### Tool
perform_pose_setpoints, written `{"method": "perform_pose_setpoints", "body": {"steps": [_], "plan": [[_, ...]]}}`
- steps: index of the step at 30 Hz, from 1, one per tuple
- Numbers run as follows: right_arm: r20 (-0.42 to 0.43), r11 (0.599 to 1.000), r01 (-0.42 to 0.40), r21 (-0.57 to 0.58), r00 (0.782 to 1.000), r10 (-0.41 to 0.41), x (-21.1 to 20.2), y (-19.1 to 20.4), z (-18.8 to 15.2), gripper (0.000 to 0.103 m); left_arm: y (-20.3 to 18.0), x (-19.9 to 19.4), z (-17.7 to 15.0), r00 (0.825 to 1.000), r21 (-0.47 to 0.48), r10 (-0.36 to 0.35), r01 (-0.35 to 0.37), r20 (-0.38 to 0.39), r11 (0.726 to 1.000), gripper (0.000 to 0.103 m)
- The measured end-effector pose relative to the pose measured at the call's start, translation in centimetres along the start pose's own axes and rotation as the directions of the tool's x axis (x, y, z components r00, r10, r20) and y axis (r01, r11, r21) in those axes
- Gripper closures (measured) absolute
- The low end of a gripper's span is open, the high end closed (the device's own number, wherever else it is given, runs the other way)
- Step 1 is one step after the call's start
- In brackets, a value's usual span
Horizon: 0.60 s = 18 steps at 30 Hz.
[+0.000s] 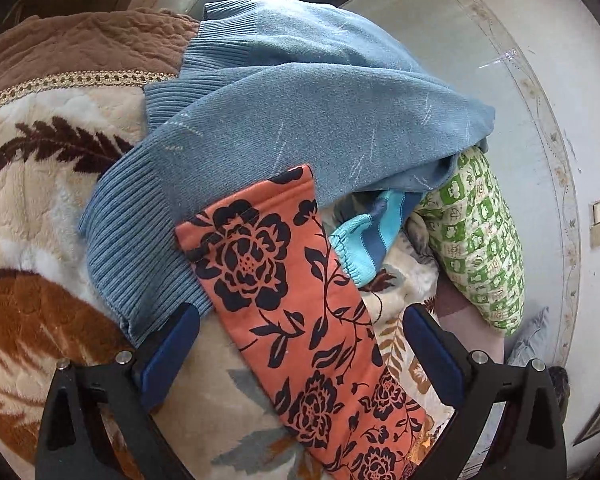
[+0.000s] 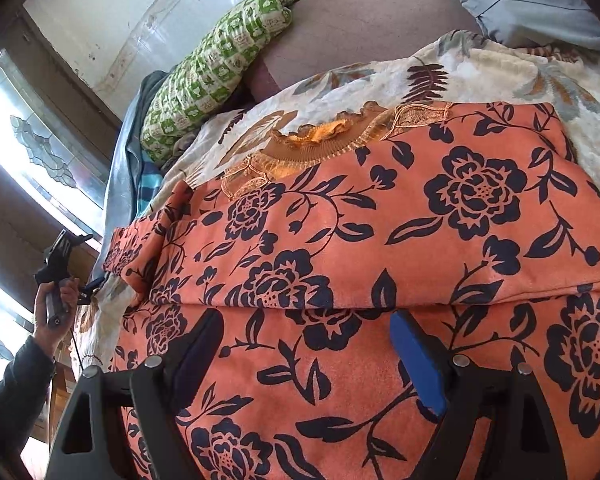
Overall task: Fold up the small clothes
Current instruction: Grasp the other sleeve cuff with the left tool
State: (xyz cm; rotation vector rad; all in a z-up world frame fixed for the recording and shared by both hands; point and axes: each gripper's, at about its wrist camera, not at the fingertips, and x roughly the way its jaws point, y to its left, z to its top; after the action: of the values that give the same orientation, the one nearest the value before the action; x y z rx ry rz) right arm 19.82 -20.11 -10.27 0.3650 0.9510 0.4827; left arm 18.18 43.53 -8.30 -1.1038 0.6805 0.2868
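An orange top with a black flower print [image 2: 380,240] lies spread on the bed, with a gold lace collar [image 2: 320,140] at its far side and a folded edge across its middle. My right gripper [image 2: 308,344] hovers open just above that fold, and its blue pads [image 2: 416,356] are clear of the cloth. One sleeve of the top [image 1: 284,292] runs out towards a blue knit sweater [image 1: 280,100]. My left gripper [image 1: 300,340] is open and straddles this sleeve without its fingers [image 1: 172,344] pressing on it.
A cream blanket with a leaf pattern [image 1: 40,200] covers the bed. A turquoise striped garment [image 1: 376,224] and a green patterned pillow [image 1: 476,248] lie beyond the sleeve by the white wall. A person's hand [image 2: 56,320] is at the left edge, in front of a window.
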Motion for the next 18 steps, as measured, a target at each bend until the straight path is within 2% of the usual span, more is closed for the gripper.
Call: {"method": "perform_pose_setpoints", "body": {"steps": [2,5,7,13,18], "plan": [[-0.006,1.0,-0.003,0.002,1.0,0.003,0.3,0.0,0.0,0.016,0.8,0.6,0.4,1.0,-0.02,0.001,-0.001,-0.005,1.0,0.005],[-0.008,1.0,-0.001,-0.004,1.0,0.001,0.4,0.0,-0.1,0.016,1.0,0.8,1.0,1.0,-0.003,-0.019,0.019,0.0,1.0,0.018],[-0.009,1.0,-0.001,0.001,1.0,0.001,0.5,-0.1,-0.2,0.016,1.1,1.2,1.3,1.0,0.001,-0.014,0.014,-0.015,1.0,0.038],[-0.008,1.0,0.003,-0.004,1.0,-0.003,0.8,-0.1,-0.1,0.016,1.2,1.7,1.7,1.0,-0.031,0.011,-0.011,0.0,0.999,0.039],[-0.006,1.0,-0.001,-0.001,1.0,0.001,0.7,0.0,-0.1,0.016,0.4,0.2,0.4,0.99,-0.026,0.118,-0.116,0.073,0.993,0.037]]}}
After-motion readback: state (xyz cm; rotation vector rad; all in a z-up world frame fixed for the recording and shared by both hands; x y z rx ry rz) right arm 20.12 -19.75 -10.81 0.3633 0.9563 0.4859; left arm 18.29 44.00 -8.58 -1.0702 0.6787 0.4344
